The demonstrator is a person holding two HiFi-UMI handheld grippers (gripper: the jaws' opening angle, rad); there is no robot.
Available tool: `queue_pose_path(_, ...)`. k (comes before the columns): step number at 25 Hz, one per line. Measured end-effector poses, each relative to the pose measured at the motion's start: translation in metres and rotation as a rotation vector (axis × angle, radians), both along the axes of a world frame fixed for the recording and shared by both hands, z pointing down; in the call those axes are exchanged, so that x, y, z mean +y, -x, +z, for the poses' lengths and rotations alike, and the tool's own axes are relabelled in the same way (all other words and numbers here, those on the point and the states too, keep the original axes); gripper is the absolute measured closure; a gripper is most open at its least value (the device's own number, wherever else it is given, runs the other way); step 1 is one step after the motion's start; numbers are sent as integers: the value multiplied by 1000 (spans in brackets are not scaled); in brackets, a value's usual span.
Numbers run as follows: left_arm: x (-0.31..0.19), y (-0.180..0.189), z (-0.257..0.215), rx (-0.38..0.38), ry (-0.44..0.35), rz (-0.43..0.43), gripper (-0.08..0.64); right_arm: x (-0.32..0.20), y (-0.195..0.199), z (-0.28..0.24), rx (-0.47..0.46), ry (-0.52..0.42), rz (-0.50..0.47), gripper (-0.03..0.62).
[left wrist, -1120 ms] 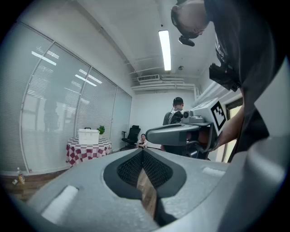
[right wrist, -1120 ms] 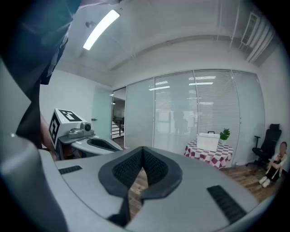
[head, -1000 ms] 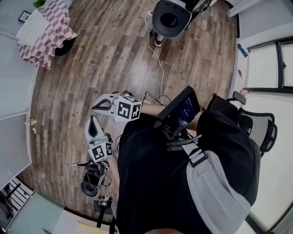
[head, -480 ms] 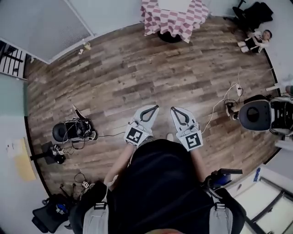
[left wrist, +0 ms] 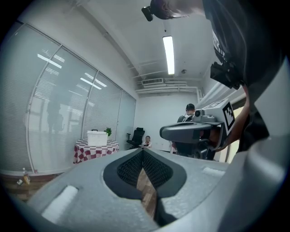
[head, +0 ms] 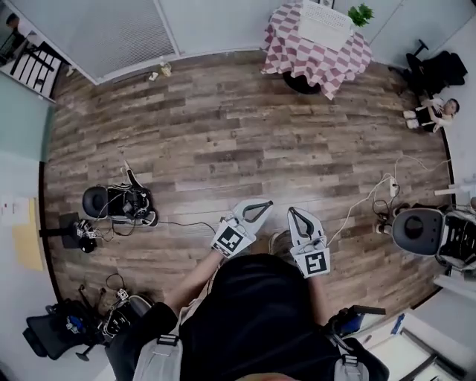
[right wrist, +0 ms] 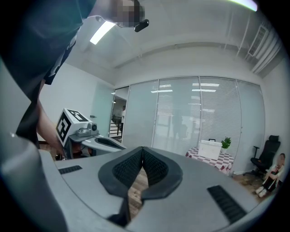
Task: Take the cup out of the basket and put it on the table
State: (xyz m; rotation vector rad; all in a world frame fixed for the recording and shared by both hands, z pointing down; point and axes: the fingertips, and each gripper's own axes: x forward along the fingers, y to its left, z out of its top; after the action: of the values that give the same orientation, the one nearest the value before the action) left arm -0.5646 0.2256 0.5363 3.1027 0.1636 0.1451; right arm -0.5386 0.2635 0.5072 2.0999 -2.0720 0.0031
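A white basket stands on a round table with a red-and-white checked cloth far across the room. No cup shows in any view. The left gripper and the right gripper are held side by side in front of the person's body, over the wooden floor, pointing towards the table. Both are shut with nothing between the pads. In the left gripper view the basket sits small at left beyond the shut left gripper. In the right gripper view the basket is at right beyond the shut right gripper.
A green plant stands beside the basket. A black device with tangled cables lies on the floor at left. A round grey machine stands at right, with a white cable. A person sits on the floor near a black chair.
The head view has swung round the room: the checked table went from top left to top right. Both grippers came together in front of the body, pointing at the table.
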Motion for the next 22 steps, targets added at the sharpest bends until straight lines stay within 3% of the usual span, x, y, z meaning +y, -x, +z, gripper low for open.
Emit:
queue_pose_path(3, -4, 4, 8, -24, -4, -12, 555, 0, 2, 13, -21, 27, -18, 585)
queue_pose_path(7, -41, 20, 10, -57, -24, -86, 555, -39, 9, 15, -50, -2, -69, 584)
queue_pose_path(11, -54, 11, 5, -59, 21, -157, 555, -54, -5, 4, -57, -38, -88, 584)
queue_pose_path(22, -26, -119, -21, -47, -21, -94, 555, -27, -139, -6, -53, -93, -18, 585)
